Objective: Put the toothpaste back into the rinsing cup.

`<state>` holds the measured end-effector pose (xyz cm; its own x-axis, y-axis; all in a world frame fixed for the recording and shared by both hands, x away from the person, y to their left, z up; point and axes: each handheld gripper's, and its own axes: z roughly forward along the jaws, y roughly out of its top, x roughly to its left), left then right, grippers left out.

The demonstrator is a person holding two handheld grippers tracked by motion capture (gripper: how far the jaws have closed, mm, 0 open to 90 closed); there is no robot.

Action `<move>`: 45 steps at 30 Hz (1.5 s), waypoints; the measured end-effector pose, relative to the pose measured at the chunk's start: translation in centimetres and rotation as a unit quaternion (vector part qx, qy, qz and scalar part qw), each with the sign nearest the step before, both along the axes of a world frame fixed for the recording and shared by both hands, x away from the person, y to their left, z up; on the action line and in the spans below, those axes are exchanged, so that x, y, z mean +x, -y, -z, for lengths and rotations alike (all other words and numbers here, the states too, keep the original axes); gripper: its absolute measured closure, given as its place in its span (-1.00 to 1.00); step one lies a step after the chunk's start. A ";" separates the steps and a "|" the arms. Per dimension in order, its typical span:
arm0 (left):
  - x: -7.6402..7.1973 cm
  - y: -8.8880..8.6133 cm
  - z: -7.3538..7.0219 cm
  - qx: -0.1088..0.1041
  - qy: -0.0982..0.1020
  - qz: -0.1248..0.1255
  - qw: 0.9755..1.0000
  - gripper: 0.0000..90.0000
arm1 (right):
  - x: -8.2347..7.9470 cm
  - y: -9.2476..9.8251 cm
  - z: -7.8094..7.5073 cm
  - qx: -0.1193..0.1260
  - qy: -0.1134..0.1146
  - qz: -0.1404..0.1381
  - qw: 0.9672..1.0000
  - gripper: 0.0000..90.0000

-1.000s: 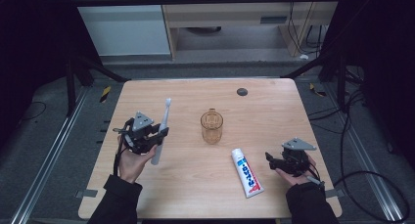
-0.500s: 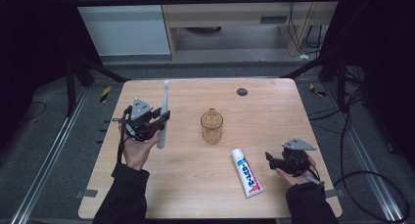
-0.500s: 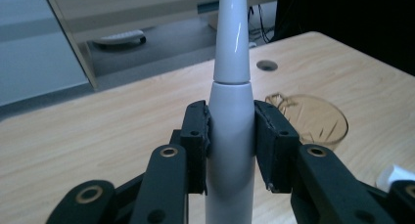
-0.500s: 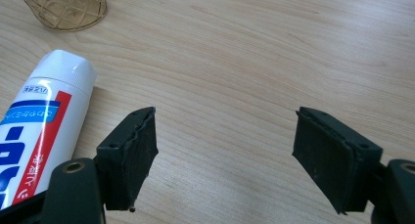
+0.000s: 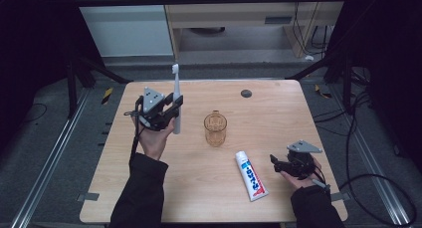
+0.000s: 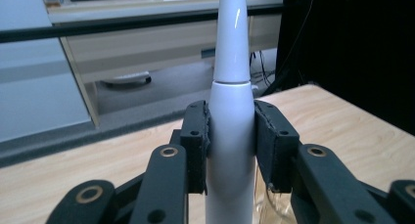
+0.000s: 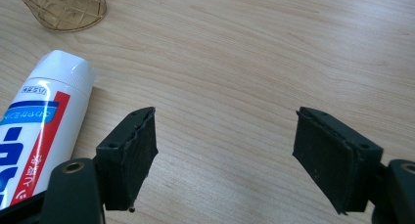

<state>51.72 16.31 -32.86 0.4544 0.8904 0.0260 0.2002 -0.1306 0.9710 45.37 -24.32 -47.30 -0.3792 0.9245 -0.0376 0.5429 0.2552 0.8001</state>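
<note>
A white electric toothbrush [image 5: 176, 101] stands upright above the table's left side, with my left gripper [image 5: 174, 105] shut on its handle. In the left gripper view both pads press the toothbrush [image 6: 230, 136] body at my left gripper [image 6: 230, 136]. An amber glass cup [image 5: 215, 128] stands at the table's middle, to the right of the brush. A white toothpaste tube [image 5: 251, 174] lies flat near the front right. My right gripper [image 5: 274, 163] rests open just right of the tube, and in its own view my right gripper [image 7: 226, 155] has bare wood between its jaws, with the tube [image 7: 34, 131] at the left.
The wooden table [image 5: 278, 113] has a small dark round spot [image 5: 246, 93] near its far edge. Metal rails and cables run along the floor on both sides. A cabinet and desk stand beyond the far edge.
My left gripper has lifted the toothbrush and carried it away from the person and to the right, tilting it from slanted to upright. The right gripper has stayed in place.
</note>
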 end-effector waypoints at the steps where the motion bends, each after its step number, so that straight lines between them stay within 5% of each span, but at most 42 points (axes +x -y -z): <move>1: 0.2 0.3 -0.1 -0.001 0.003 0.000 1.000 0.49 | 0.0 0.0 0.0 0.000 0.000 0.000 1.000 -0.47; 20: 2.1 4.9 -0.5 -0.036 0.048 0.014 0.998 0.49 | 0.1 0.1 0.1 0.006 0.000 -0.005 1.000 -0.47; 45: 4.2 7.7 3.0 -0.044 0.022 0.055 0.997 0.49 | 0.1 0.1 0.2 0.007 -0.003 -0.005 1.000 -0.46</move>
